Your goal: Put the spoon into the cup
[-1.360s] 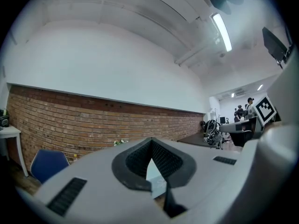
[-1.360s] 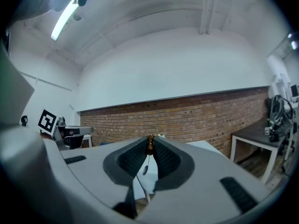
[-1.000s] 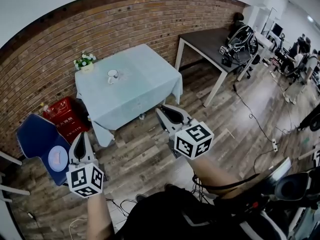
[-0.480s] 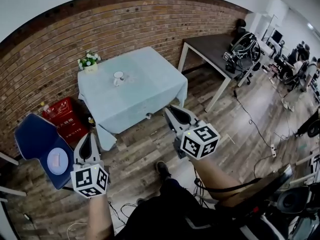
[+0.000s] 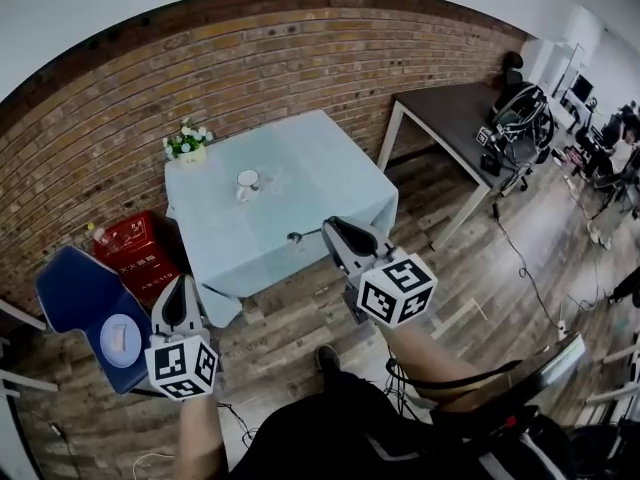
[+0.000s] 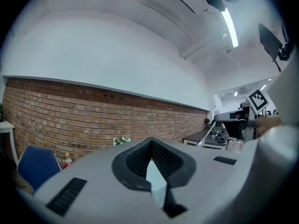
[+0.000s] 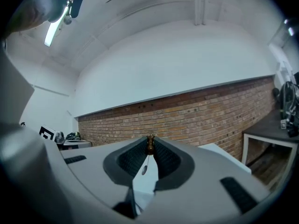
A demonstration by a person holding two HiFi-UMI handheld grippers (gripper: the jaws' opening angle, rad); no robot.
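Observation:
A white cup (image 5: pixel 247 180) stands on the table with the pale blue cloth (image 5: pixel 300 158), near its left side. My right gripper (image 5: pixel 330 228) reaches the table's near edge and is shut on a thin metal spoon (image 5: pixel 293 237). In the right gripper view the spoon (image 7: pixel 144 169) hangs from its brown handle end, pinched at the tips of the right gripper (image 7: pixel 150 143). My left gripper (image 5: pixel 177 286) is lower left, short of the table, and holds nothing. The left gripper (image 6: pixel 151 141) has its tips together, and the spoon (image 6: pixel 204 136) shows off to the right in that view.
A small pot of white flowers (image 5: pixel 186 144) sits at the table's far left corner by the brick wall. A blue chair (image 5: pixel 70 288) with a white plate (image 5: pixel 118 333) and a red crate (image 5: pixel 135 248) stand left. A dark table (image 5: pixel 450 113) and cables (image 5: pixel 520 268) lie right.
Both grippers have moved forward toward the blue-cloth table, which now looks nearer. The right gripper with the spoon has reached the table's near edge.

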